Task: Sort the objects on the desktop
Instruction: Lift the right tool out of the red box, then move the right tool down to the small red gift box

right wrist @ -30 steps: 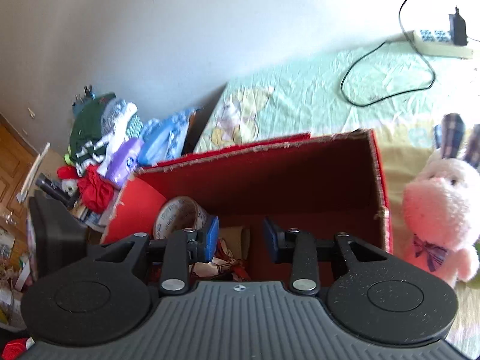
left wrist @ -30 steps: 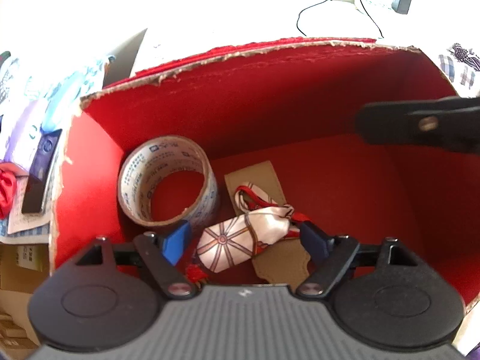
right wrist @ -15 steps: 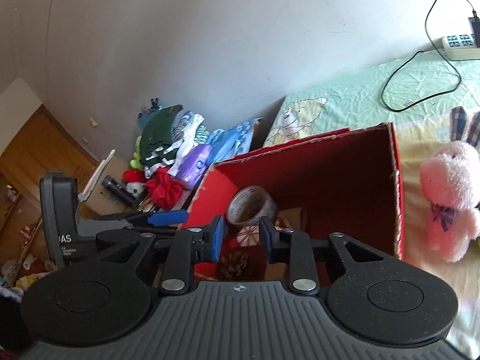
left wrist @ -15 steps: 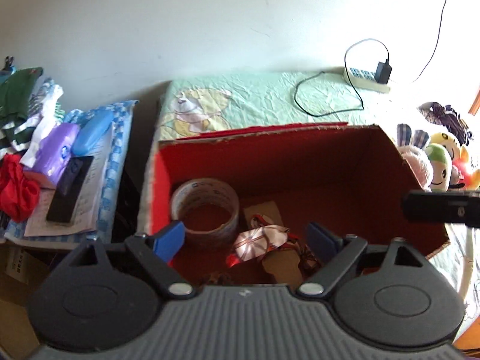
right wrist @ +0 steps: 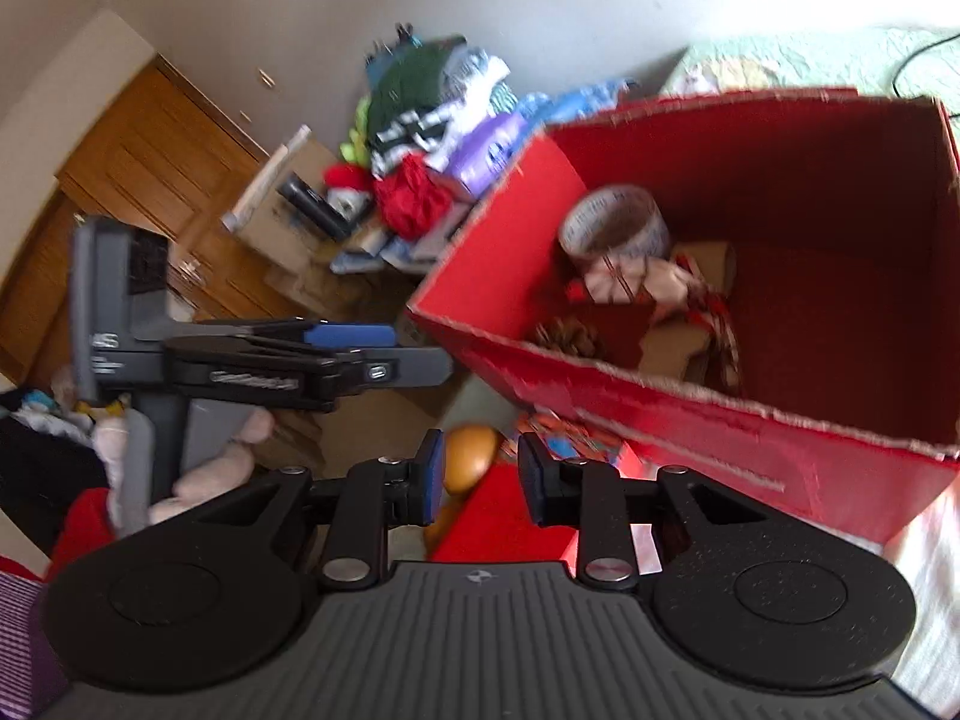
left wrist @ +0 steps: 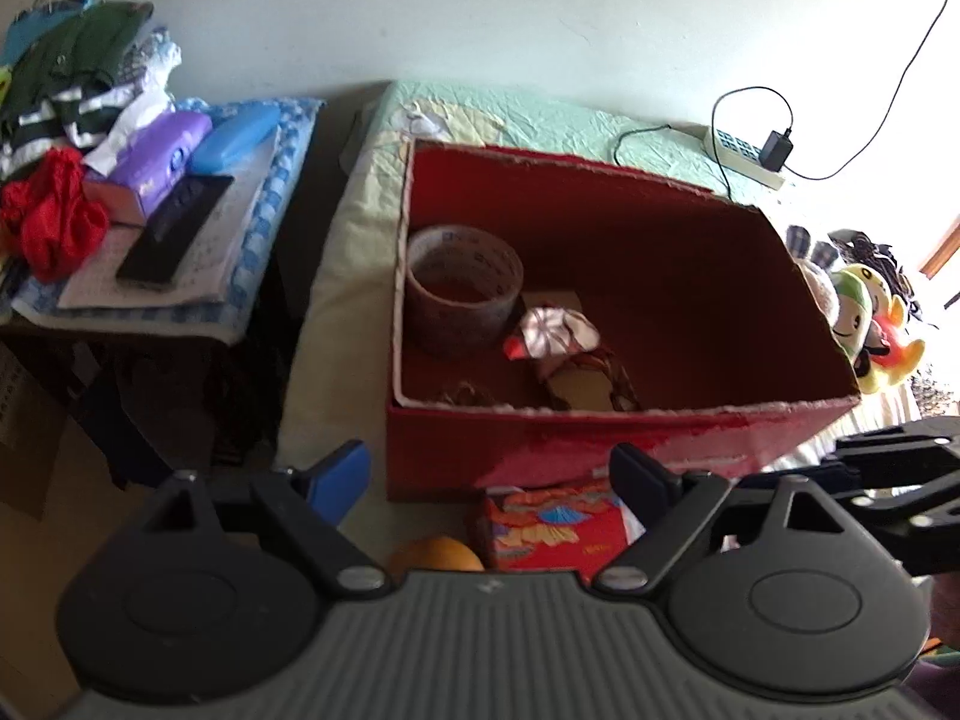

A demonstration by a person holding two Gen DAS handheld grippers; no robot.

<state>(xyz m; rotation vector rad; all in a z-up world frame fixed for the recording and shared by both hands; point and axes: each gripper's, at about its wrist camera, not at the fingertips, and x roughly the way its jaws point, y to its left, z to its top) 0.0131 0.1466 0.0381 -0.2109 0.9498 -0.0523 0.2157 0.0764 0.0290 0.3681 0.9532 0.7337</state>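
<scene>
Nearest, the left gripper (left wrist: 489,471) is seen with its fingers spread wide and empty, and the right gripper (right wrist: 480,480) with a narrow gap and nothing held. Just beyond them, in front of the red box (left wrist: 600,438), an orange (left wrist: 435,552) and a colourful packet (left wrist: 552,525) are waiting. One should probably be approached slowly from above, centred between the fingers, then lifted over the wall beside the tape roll (left wrist: 462,285).

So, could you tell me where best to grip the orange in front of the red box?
Probably across the widest middle of the orange, coming down from above: it is round, with no handle. The red box and a colourful packet crowd its far and right sides. The open left gripper seems nearest.
</scene>
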